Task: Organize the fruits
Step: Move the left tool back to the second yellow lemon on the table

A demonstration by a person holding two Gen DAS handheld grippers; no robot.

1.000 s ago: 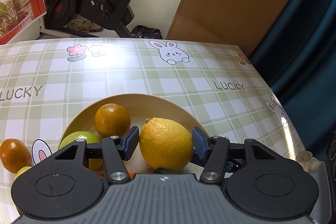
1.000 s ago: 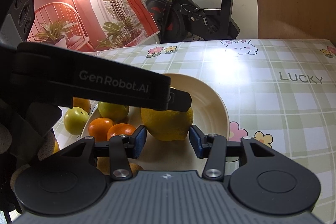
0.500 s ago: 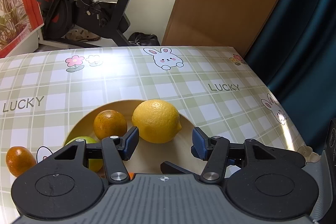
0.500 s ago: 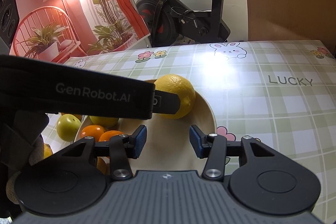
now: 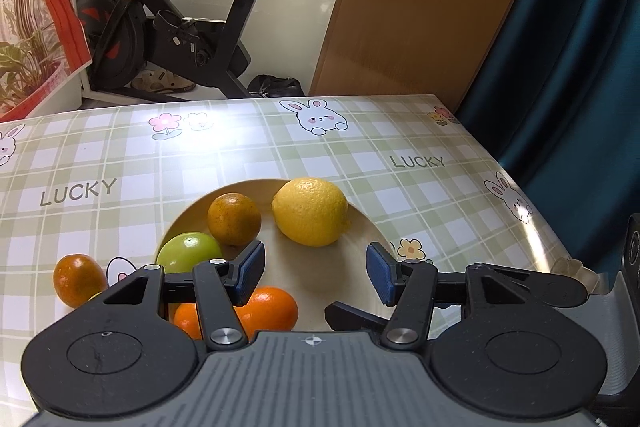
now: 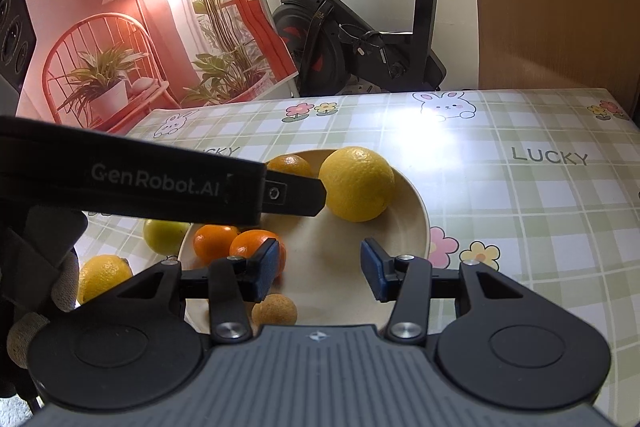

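Two grippers: left gripper (image 5: 316,271) and right gripper (image 6: 320,269), jaws apart, empty.
Lemon (image 5: 310,212): lying in beige bowl (image 5: 360,223), far side.
Oranges (image 6: 240,247): in bowl, near side.

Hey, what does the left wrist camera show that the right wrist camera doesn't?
Left wrist only: a dark orange fruit on the checked tablecloth and a blue curtain.
Right wrist only: a small tan round fruit, a yellow fruit off the plate, the left gripper's finger.
Both: large yellow lemon on the beige plate.
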